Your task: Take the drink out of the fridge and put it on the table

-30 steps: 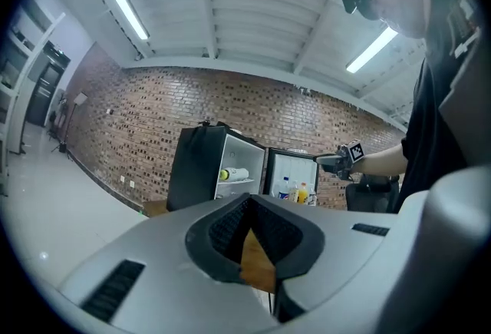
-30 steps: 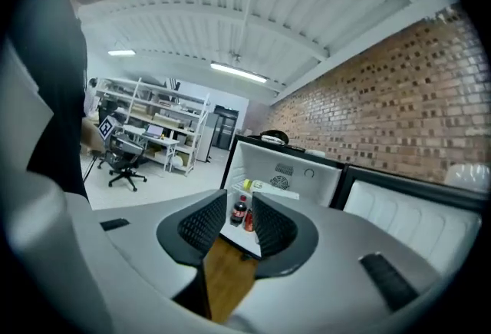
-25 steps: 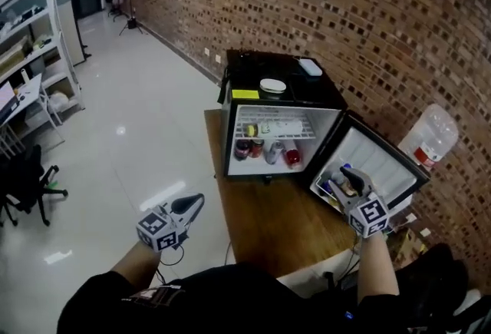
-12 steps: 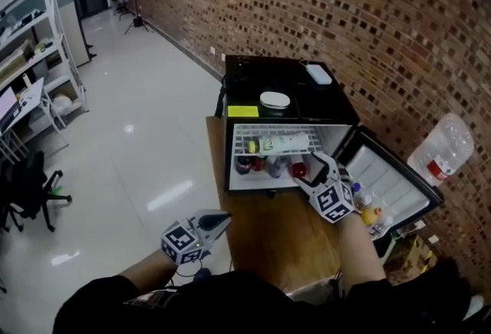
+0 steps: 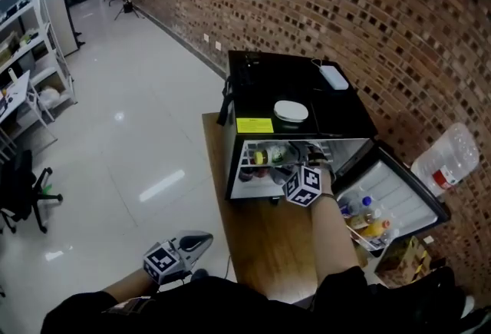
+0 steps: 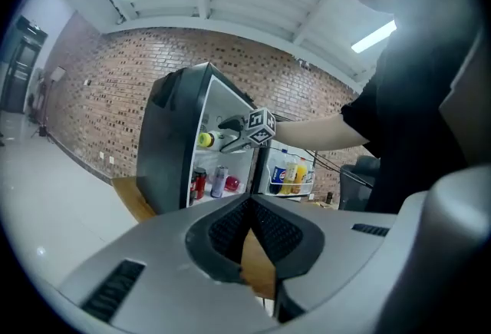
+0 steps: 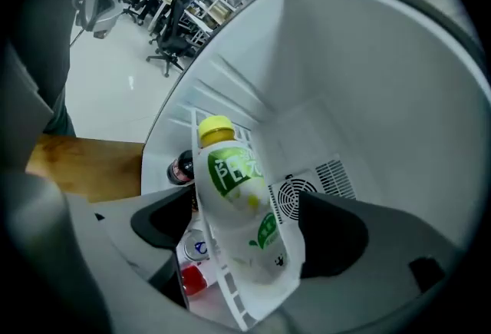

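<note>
A drink bottle [image 7: 242, 209] with a yellow cap and green label lies on the upper wire shelf of the open black fridge [image 5: 299, 94]. My right gripper [image 7: 249, 236] reaches into that shelf. Its jaws have just been opening and stand wide on either side of the bottle, not pressing it. In the head view the right gripper [image 5: 295, 152] is inside the fridge mouth, beside the bottle [image 5: 272, 152]. My left gripper [image 5: 199, 238] hangs low at the left over the floor, shut and empty, away from the wooden table [image 5: 268, 240]. In its own view the left gripper [image 6: 247, 209] faces the fridge [image 6: 173, 140].
Cans and a dark bottle [image 7: 184, 166] sit on the lower shelf. The fridge door [image 5: 391, 198] hangs open to the right with several bottles in its rack. A white plate [image 5: 291, 110] rests on the fridge top. A water jug [image 5: 449, 156] stands by the brick wall.
My right gripper has swung from the open door's rack to the upper shelf inside the fridge, and its jaws have widened round the bottle. The left gripper has sunk lower.
</note>
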Demonstrator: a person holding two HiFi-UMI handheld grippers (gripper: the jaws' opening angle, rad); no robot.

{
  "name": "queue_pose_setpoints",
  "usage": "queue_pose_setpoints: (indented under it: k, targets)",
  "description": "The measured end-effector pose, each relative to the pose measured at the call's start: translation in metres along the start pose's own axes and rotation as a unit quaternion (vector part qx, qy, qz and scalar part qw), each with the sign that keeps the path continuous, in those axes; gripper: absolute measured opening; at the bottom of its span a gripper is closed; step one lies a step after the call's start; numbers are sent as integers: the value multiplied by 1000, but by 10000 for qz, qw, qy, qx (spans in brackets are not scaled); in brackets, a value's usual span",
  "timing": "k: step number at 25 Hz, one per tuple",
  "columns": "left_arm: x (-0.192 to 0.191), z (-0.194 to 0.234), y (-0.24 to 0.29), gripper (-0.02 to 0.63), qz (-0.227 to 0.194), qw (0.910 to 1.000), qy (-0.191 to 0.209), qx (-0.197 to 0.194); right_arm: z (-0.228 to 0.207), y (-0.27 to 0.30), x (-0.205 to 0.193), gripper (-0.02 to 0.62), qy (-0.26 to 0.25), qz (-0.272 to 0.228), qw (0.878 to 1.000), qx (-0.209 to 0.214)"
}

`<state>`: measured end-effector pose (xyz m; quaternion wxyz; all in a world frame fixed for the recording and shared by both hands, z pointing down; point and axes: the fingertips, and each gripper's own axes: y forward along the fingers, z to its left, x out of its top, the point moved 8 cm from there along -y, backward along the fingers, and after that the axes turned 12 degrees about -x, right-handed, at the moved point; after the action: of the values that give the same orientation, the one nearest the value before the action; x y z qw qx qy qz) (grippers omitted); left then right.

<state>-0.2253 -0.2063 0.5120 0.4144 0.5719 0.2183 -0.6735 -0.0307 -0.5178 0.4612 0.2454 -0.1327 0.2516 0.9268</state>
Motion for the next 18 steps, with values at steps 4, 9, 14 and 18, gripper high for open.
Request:
queue_pose_setpoints:
  k: [4,9,14,18]
  targets:
    - [-8,14,-12,-6,62,9998,-85,153,5,20,-4,425,-204,138,9978,621]
    - [-10,20,-16,-6,88,9997,-144,178,11,39,-9,408,-689,345,9932,874]
    - [-9,21,-10,-6,86,9998,-103,149,9,31,-3,367,-916,126,9926,789]
    - [-5,20,-5,-6,52,9998,-100,147,9,11,-4,334,-602,-147,9970,457]
